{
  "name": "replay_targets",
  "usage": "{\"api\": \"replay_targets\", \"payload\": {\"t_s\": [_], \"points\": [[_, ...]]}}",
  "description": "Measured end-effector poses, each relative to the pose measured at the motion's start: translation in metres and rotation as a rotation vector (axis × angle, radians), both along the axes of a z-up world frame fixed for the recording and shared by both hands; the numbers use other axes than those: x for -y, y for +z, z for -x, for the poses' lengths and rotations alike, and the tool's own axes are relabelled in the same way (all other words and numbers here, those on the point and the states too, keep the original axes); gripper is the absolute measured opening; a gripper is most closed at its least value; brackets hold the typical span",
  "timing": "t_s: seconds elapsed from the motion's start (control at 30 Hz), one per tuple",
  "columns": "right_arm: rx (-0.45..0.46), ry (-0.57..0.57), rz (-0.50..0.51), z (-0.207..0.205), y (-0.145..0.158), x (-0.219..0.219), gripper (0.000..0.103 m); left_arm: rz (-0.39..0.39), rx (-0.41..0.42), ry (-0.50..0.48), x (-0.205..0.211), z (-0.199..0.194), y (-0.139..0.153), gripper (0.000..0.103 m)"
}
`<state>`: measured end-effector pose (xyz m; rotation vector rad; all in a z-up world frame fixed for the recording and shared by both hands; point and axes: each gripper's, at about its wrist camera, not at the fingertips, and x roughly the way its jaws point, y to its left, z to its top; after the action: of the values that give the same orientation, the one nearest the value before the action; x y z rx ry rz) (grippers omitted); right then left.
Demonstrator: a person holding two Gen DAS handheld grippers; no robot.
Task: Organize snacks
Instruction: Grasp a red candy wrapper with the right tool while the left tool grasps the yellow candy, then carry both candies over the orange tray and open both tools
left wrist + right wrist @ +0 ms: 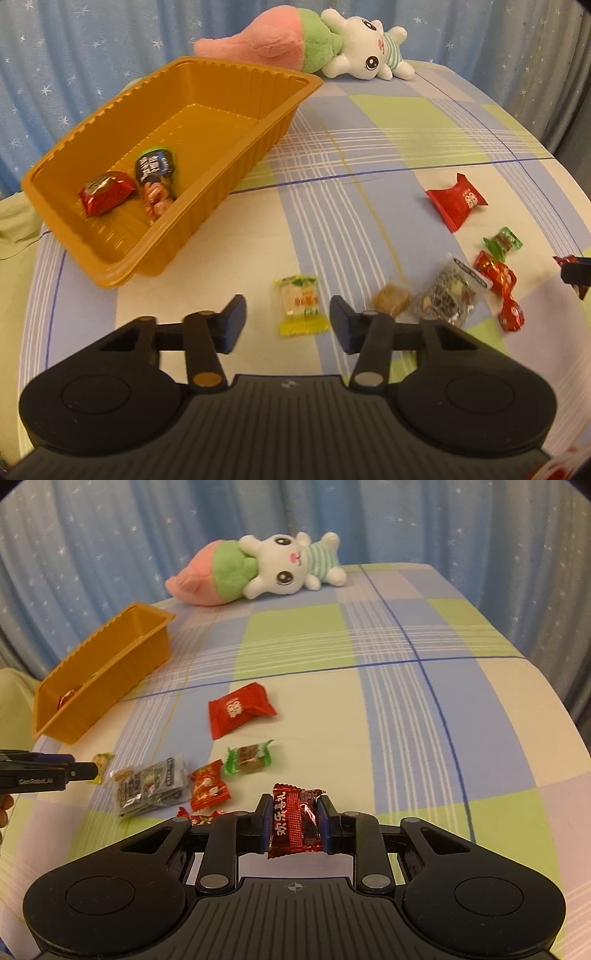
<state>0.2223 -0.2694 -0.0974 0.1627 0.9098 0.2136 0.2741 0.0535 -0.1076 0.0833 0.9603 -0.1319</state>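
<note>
Right gripper [292, 821] clamped on a dark-red foil candy [294, 821] with gold lettering, held above the checked sheet [406, 720]. Left gripper [288, 317] jaws apart, straddling a yellow-wrapped sweet [301, 304] without contact. Orange tray [258, 147] at 10 o'clock holds two snacks.

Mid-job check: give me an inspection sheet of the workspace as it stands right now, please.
Surface: checked bedsheet, flat.
Job's things: orange tray holds two snacks; yellow candy, big red packet, green-wrapped candy, clear nut packet and red candies lie loose.
Clutter: plush bunny beyond the tray.
Grippers: left claw open around the yellow candy; right claw shut on a dark red candy.
Cables: nothing seen.
Surroundings: blue starred curtain.
</note>
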Motion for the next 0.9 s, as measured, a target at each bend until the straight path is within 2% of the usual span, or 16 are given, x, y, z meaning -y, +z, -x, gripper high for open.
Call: {"api": "replay_targets", "payload": {"t_s": [0.27,0.4,0.63,0.9], "points": [[-0.005,-0.029,-0.014,0.0,0.001,0.006,0.026,0.007,-0.036,-0.007,0.007,-0.016,-0.01,0.03],[-0.006,-0.025,-0.021,-0.003,0.002,0.004,0.026,0.007,-0.028,-0.013,0.009,-0.017,-0.011,0.021],[0.011,0.024,-0.052,-0.016,0.009,-0.008,0.026,0.026,-0.025,-0.006,0.007,-0.015,-0.001,0.02],[0.056,0.138,-0.092,-0.051,0.024,-0.039,0.026,0.066,0.024,0.002,0.004,-0.015,0.035,0.02]]}}
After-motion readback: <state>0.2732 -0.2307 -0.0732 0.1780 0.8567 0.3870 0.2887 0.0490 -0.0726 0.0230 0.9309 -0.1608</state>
